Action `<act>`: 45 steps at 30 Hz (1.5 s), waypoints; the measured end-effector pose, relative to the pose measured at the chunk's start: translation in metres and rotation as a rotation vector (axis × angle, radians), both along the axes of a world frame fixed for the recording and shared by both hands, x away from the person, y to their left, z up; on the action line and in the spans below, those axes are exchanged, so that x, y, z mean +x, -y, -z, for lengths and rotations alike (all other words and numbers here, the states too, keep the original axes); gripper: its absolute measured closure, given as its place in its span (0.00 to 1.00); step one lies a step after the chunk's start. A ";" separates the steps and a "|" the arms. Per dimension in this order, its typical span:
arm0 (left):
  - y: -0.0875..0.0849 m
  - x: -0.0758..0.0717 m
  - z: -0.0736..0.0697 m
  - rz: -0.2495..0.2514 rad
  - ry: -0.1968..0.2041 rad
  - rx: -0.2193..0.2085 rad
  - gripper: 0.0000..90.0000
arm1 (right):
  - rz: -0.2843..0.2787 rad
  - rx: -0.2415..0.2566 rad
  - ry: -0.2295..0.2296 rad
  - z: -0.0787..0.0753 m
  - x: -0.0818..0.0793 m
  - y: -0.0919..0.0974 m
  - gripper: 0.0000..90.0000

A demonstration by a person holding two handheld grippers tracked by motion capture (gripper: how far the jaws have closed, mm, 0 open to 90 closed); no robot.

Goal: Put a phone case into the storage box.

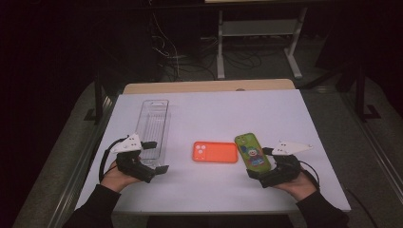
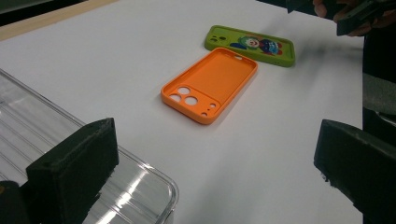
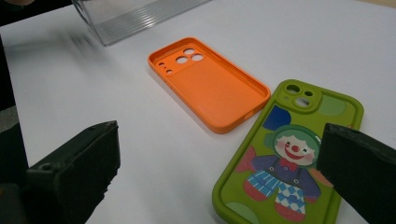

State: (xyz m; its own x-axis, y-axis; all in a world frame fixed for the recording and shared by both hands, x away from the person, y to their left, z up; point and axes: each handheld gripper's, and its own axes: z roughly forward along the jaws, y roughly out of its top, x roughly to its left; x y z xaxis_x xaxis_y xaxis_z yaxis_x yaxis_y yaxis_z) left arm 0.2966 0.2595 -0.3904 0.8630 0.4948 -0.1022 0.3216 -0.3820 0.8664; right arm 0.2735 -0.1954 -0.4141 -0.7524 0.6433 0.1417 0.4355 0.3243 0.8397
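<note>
While both claws gape empty, green case point(image 3: 299, 158) cut off, clear tray point(image 2: 70, 154) partly hidden.

In the left gripper view, the clear tray point(image 2: 93, 186) is cut off by the left and bottom edges. In the right gripper view, the green phone case point(image 3: 299, 154) runs off the bottom edge (lower end unseen), partly covered by a jaw.

The white tabletop point(image 1: 209, 114) carries a clear plastic tray point(image 1: 153, 124), an orange phone case point(image 1: 215, 152) and, just beside it, a green phone case point(image 1: 252, 151).
</note>
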 end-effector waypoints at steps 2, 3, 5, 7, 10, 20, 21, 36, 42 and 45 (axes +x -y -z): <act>0.000 0.000 0.000 0.002 0.002 0.003 0.00 | 0.000 0.008 0.005 -0.002 -0.001 0.000 0.00; -0.001 0.000 0.000 0.001 0.002 0.004 0.00 | -0.001 0.011 0.007 -0.002 -0.001 0.000 0.00; 0.000 0.000 0.000 -0.005 -0.001 0.002 0.00 | -0.006 0.008 0.005 -0.002 -0.001 0.000 0.00; 0.000 0.000 0.000 -0.002 0.001 0.008 0.00 | -0.011 0.006 0.004 -0.002 -0.001 -0.001 0.00; -0.002 0.000 -0.001 -0.010 -0.001 0.024 0.00 | -0.015 0.001 0.005 -0.002 0.000 0.000 0.00; -0.004 0.002 0.000 -0.005 -0.013 0.043 0.00 | -0.007 -0.012 -0.002 -0.006 0.008 -0.002 0.00; -0.004 0.002 0.000 -0.005 -0.013 0.043 0.00 | -0.007 -0.012 -0.002 -0.006 0.008 -0.002 0.00; -0.005 0.005 0.000 -0.005 -0.019 0.046 0.00 | -0.025 -0.029 -0.033 -0.017 0.024 -0.011 0.00; -0.005 0.005 0.000 -0.006 -0.024 0.046 0.00 | -0.036 -0.041 -0.044 -0.022 0.034 -0.016 0.00; -0.005 0.004 0.000 -0.008 -0.024 0.042 0.00 | -0.045 -0.054 -0.039 -0.023 0.041 -0.020 0.00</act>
State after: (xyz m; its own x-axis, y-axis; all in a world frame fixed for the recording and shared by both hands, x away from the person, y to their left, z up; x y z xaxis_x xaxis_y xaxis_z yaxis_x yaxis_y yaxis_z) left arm 0.3009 0.2650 -0.3899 0.8565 0.5060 -0.1017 0.3454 -0.4154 0.8415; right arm 0.3140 -0.1755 -0.3912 -0.7751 0.6166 0.1378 0.4517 0.3883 0.8033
